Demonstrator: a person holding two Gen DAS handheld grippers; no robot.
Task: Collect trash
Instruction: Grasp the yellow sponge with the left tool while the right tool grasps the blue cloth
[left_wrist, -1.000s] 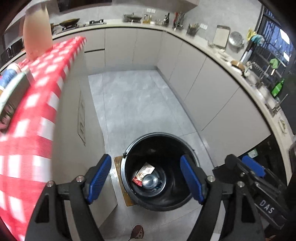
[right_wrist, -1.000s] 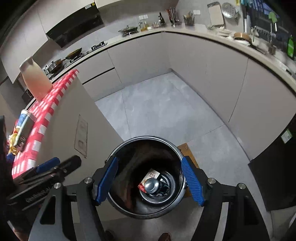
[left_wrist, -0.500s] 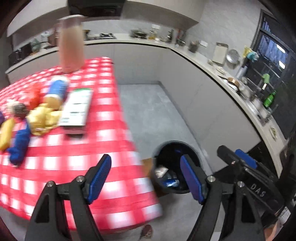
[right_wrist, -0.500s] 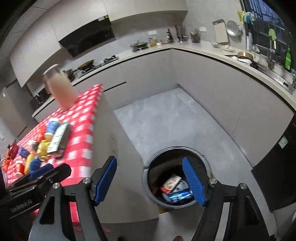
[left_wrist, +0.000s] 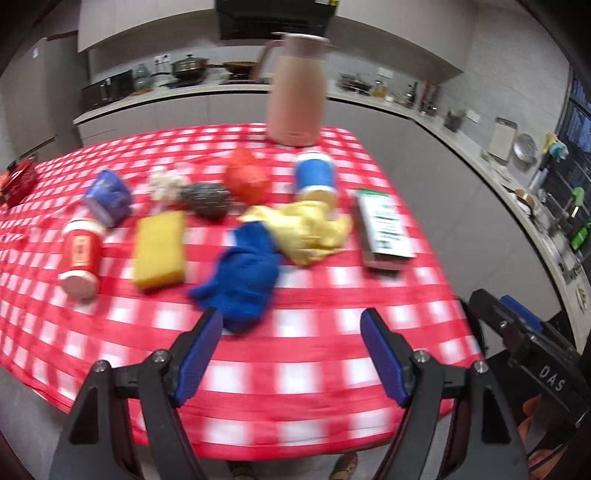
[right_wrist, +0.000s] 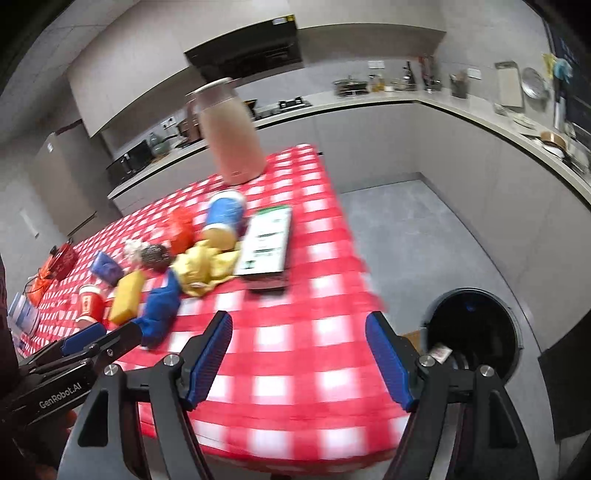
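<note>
Trash and cleaning items lie across a red-checked tablecloth (left_wrist: 295, 369): a tipped red cup (left_wrist: 79, 254), a crumpled blue wrapper (left_wrist: 109, 197), a blue-banded cup (left_wrist: 316, 177), a red bag (left_wrist: 245, 177) and a green-and-white box (left_wrist: 384, 229). A blue cloth (left_wrist: 243, 280) lies just beyond my left gripper (left_wrist: 291, 328), which hovers open and empty over the table's near edge. My right gripper (right_wrist: 299, 328) is open and empty over the table's near right corner. The black bin (right_wrist: 474, 332) stands on the floor to the right, with trash inside.
A yellow sponge (left_wrist: 159, 249), steel scourer (left_wrist: 208, 199), yellow cloth (left_wrist: 306, 229) and white crumpled ball (left_wrist: 166, 182) share the table. A tall pink jug (left_wrist: 297, 92) stands at the far edge. Grey cabinets and a cluttered counter (right_wrist: 480, 110) curve around the floor.
Both grippers have swung up and away from above the bin to the table's near edge. The table's items now fill the views; both stay open and empty.
</note>
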